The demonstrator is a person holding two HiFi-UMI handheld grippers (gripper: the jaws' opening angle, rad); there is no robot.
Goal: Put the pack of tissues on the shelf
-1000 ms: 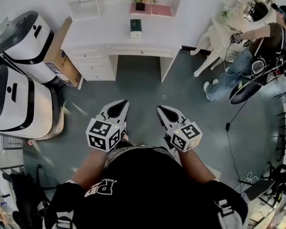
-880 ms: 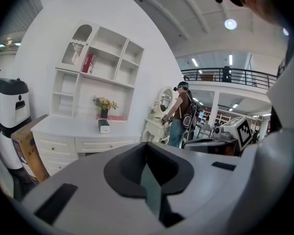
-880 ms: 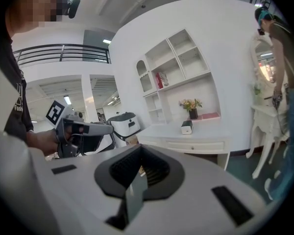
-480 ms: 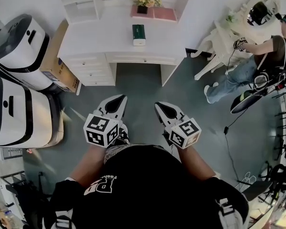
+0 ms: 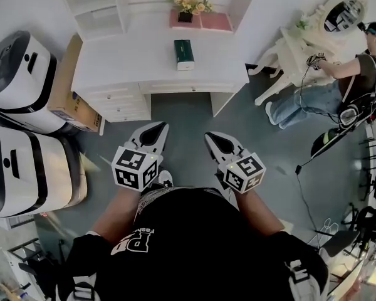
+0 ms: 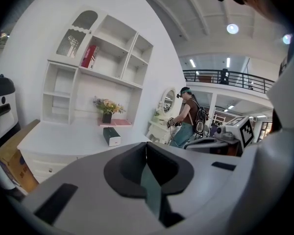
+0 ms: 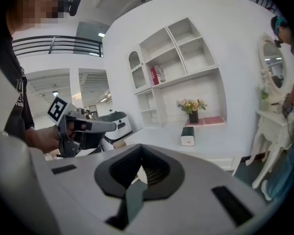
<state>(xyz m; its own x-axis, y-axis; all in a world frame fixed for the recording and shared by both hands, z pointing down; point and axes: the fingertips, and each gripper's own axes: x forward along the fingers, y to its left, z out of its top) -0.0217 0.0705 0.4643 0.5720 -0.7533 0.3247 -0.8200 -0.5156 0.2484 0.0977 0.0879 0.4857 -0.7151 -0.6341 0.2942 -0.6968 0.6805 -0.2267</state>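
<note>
The pack of tissues (image 5: pixel 183 54) lies on the white desk (image 5: pixel 131 61), about midway between its front and back edges and a little nearer the right edge than the left. It is dark green on top with a white end, seen from the left gripper view (image 6: pixel 111 136). At the back edge a vase of flowers (image 5: pixel 185 16) stands beside a flat pink thing (image 5: pixel 210 22) (book or tray, hard to say). The shelf unit (image 6: pixel 108 58) rises from the desk's back left corner, a red book (image 6: pixel 89 57) leaning in an upper compartment.

Both tools hang over the grey floor, well apart from the desk. The left gripper (image 5: pixel 153 130) has its jaws pressed together with nothing between them, and so does the right gripper (image 5: pixel 214 138). A cardboard box (image 5: pixel 66 93) leans at the desk's left edge. Another person (image 5: pixel 338 86) stands by a white vanity table (image 5: pixel 294 49).
</note>
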